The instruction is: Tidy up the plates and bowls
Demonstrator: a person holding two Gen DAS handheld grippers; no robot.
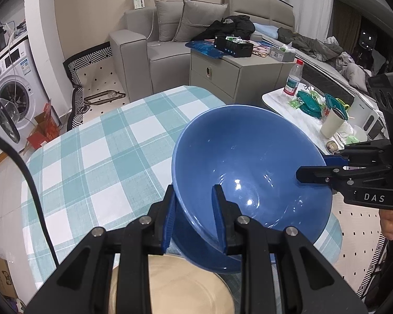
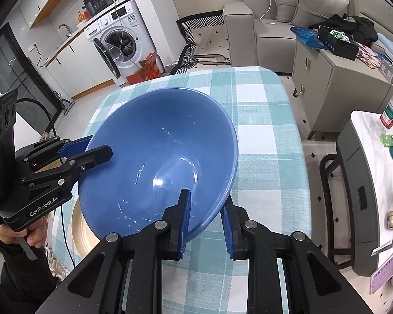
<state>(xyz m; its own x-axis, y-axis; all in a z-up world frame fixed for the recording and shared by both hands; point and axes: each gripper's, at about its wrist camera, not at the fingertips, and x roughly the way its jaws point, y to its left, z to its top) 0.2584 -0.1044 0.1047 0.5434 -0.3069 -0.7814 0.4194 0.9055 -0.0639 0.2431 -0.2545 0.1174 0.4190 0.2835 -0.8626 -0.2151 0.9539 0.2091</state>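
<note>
A large blue bowl [image 1: 249,167] [image 2: 157,167] is held tilted above the checked table, gripped on opposite sides of its rim. My left gripper [image 1: 194,204] [image 2: 91,151] is shut on the rim, one finger inside and one outside. My right gripper [image 2: 205,209] [image 1: 314,167] is shut on the rim the same way. A beige plate [image 1: 186,287] [image 2: 78,225] lies on the table below the bowl, partly hidden by it and by my left gripper.
The table with the teal checked cloth [image 1: 104,151] [image 2: 262,130] stretches ahead. A side table [image 1: 275,99] holds a bottle [image 1: 292,78], teal dishes and a cup. A dark chair [image 2: 353,183] stands beside the table. A grey cabinet [image 1: 222,73], sofa and washing machine [image 2: 118,39] stand beyond.
</note>
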